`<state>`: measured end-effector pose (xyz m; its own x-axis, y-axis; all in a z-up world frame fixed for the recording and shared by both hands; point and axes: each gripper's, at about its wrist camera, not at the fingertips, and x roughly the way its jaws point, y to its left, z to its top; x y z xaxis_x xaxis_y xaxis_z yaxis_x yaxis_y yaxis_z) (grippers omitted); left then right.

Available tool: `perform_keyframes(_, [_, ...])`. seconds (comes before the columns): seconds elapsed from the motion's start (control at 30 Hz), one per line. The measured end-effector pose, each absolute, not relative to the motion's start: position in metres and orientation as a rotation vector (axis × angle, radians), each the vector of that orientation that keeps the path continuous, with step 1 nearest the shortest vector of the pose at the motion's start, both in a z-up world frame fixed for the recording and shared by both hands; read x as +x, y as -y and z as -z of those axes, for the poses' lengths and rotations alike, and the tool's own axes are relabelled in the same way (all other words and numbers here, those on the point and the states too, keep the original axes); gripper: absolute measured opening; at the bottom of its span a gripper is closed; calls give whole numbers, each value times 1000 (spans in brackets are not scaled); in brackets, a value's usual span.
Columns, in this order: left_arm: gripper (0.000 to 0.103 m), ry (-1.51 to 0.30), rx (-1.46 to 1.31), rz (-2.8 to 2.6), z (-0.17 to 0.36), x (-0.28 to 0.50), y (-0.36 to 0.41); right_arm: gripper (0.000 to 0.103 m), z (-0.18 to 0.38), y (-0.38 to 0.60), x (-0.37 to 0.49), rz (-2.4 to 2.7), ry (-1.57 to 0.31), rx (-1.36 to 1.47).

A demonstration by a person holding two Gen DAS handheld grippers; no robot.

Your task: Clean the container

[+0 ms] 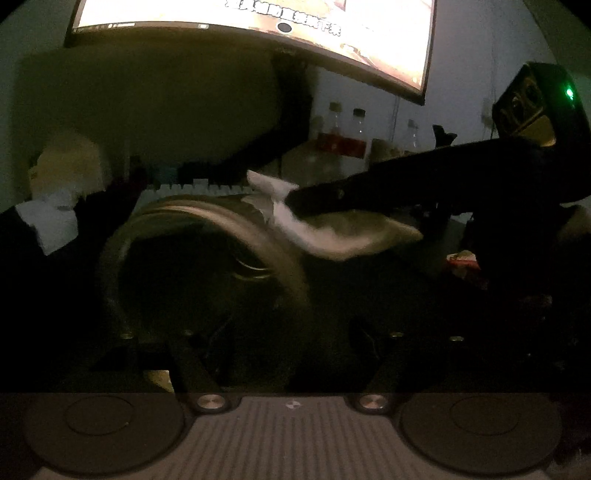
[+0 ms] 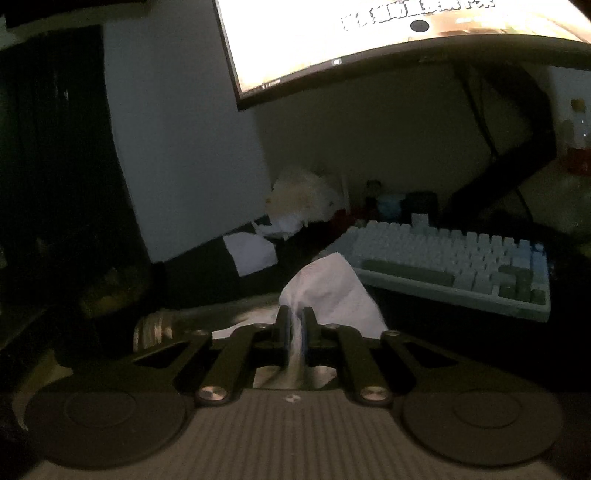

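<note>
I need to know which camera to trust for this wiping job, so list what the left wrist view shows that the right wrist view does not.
Only the left wrist view shows the round metal container's open mouth, blurred and dark, and the right gripper from the side, reaching in with the white tissue over the container's rim. It also shows clear bottles at the back.

Only the right wrist view shows the right gripper's jaws shut on the tissue from behind, and the pale keyboard's full key rows.

Both show the lit curved monitor, the tissue and the dim desk.
</note>
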<state>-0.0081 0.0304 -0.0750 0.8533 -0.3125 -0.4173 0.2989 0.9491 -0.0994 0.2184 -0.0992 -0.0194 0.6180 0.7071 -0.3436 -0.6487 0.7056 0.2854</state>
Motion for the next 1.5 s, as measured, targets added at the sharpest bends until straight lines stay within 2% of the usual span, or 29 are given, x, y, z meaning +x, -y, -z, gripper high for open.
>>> perform_keyframes(0.07, [73, -439, -16, 295, 76, -8, -31, 8, 23, 98, 219, -784, -475, 139])
perform_keyframes(0.5, [81, -424, -15, 302, 79, -10, -28, 8, 13, 84, 217, -885, -432, 126])
perform_keyframes(0.63, [86, -423, -26, 306, 79, -11, -29, 8, 17, 93, 237, -791, -470, 151])
perform_keyframes(0.9, [88, -420, -25, 308, 78, -13, -26, 8, 5, 80, 216, -897, -447, 99])
perform_keyframes(1.17, [91, -422, -6, 318, 78, -18, -20, 8, 5, 84, 226, -790, -474, 119])
perform_keyframes(1.33, [91, -423, 0, 331, 79, -19, -19, 8, -1, 79, 209, -928, -463, 99])
perform_keyframes(1.5, [91, -425, 1, 338, 78, -21, -17, 8, 2, 90, 225, -814, -494, 102])
